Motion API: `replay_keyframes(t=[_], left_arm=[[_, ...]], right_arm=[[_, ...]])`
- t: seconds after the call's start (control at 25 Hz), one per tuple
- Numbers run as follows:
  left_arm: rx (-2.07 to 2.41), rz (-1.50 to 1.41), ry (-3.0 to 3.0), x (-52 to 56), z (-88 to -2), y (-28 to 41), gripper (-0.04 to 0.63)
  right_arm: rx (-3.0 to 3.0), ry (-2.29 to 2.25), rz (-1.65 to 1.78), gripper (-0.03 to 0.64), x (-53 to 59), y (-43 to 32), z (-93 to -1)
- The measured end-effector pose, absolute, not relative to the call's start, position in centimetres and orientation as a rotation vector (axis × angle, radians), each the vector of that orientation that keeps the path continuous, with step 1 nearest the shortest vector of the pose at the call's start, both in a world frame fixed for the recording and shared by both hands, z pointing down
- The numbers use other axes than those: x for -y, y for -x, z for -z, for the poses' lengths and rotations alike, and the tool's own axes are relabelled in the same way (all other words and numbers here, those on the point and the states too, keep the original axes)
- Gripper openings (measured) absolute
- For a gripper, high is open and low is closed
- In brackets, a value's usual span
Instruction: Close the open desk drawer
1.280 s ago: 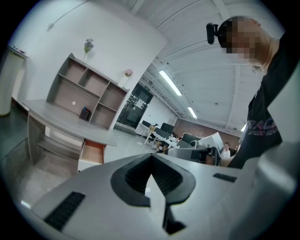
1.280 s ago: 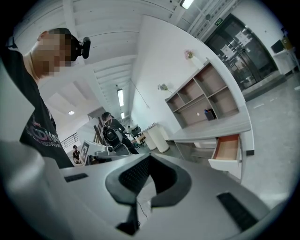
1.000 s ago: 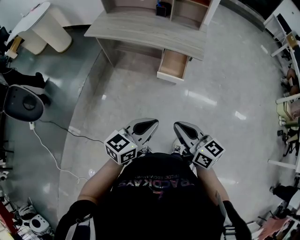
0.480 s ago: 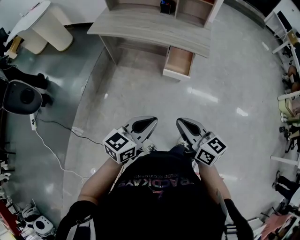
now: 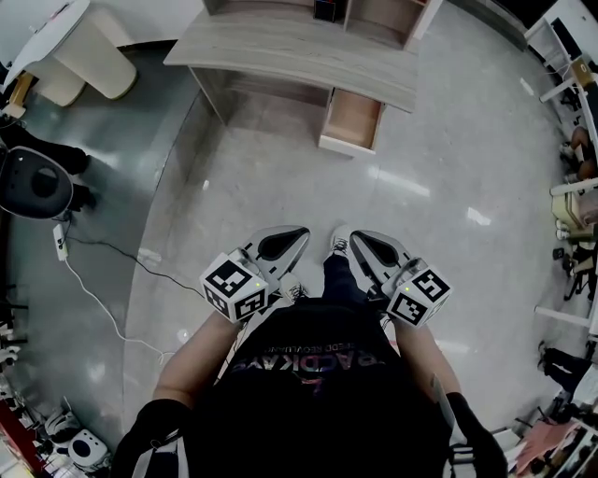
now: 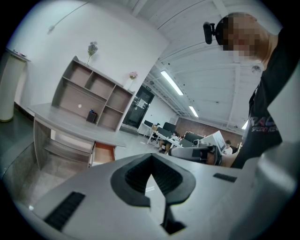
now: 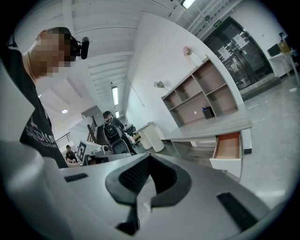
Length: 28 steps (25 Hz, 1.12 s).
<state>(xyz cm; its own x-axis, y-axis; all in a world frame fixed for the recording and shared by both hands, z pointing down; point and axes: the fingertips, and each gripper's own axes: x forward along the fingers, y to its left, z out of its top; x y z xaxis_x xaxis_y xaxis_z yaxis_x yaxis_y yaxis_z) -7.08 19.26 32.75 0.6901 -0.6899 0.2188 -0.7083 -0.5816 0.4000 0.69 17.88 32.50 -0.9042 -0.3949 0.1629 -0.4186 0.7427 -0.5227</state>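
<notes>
Head view first: you're standing on a glossy pale grey floor (image 5: pixel 280 187) that throws back streaks of ceiling light, with a darker grey-green strip of floor (image 5: pixel 112 159) curving along your left. Ahead of you, well apart from both tools, stands the light grey wood-grain desk (image 5: pixel 290 56). A shelf hutch in the same finish (image 5: pixel 378 17) sits at the back of it.

There's your target. The open drawer with the white front and pale wooden inside (image 5: pixel 352 119) hangs pulled out from under the desk top near its right end, front panel facing you.

Your left gripper (image 5: pixel 297 235) and right gripper (image 5: pixel 363 241) sit side by side close in front of your body, both aimed toward the desk. A white shoe (image 5: pixel 338 245) shows between them.

Left gripper view: jaws together, nothing between them. Past the tips, the drawer shows low under the desk top.

Right gripper view: jaws pressed together as well, nothing in them. The drawer is off to the right with its bare bottom in sight.

Round the room, there's a white rounded counter (image 5: pixel 84 47) at far left and a black rounded chair (image 5: pixel 37 182) below it. A thin white cable (image 5: pixel 93 299) trails over the dark strip.
</notes>
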Motion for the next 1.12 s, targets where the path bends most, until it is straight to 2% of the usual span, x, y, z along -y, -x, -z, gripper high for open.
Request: replay_keyframes(t=[0.56,1.12], left_arm=[[1.201,-0.064,-2.374,-11.8,-32.4,7.0,0.005],[1.308,-0.114,-2.357,-4.1,-33.6,5.7,0.005]], right_arm=[[2.9,-0.585,-0.884,0.012,-9.2,-1.1,-32.5],[2.891,-0.616,-0.886,0.012,-1.5,-5.6,-33.6]])
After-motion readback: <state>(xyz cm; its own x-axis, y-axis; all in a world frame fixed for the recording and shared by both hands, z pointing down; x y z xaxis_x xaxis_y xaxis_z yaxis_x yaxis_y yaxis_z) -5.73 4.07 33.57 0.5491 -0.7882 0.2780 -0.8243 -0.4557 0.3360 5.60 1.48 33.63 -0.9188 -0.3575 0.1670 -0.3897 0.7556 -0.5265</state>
